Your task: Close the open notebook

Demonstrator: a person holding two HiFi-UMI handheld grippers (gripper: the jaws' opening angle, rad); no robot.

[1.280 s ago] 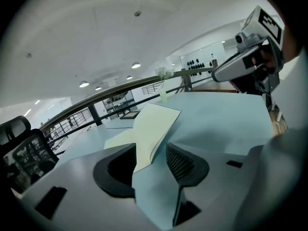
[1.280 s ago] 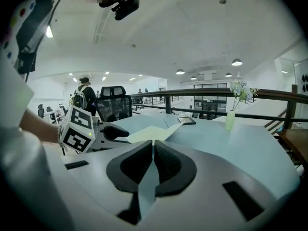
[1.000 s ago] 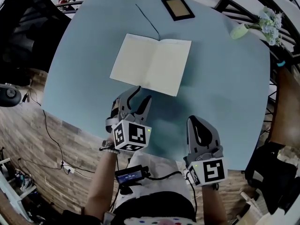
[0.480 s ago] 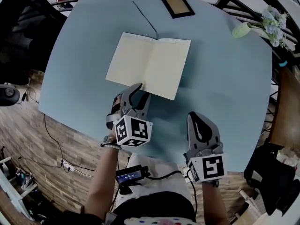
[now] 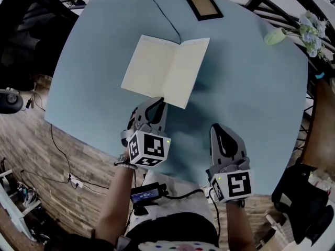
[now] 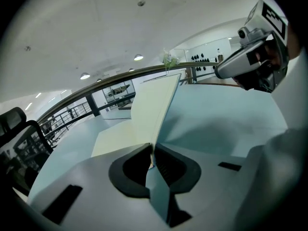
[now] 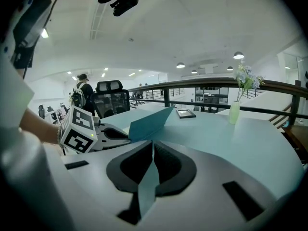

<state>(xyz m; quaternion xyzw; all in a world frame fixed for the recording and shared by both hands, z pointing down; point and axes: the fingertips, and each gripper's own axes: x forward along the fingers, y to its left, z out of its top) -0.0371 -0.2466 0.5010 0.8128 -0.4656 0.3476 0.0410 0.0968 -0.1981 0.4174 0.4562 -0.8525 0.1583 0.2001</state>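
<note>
Currently the left gripper (image 5: 157, 102), jaws just closed, pinches the cream-paged blue notebook (image 5: 165, 69) by its raised cover; folding over remains; the right gripper (image 5: 225, 135) is closed, empty.

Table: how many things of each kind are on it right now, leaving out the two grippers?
notebook: 1
picture frame: 1
vase with flowers: 1
thin dark cord: 1
Total: 4
</note>
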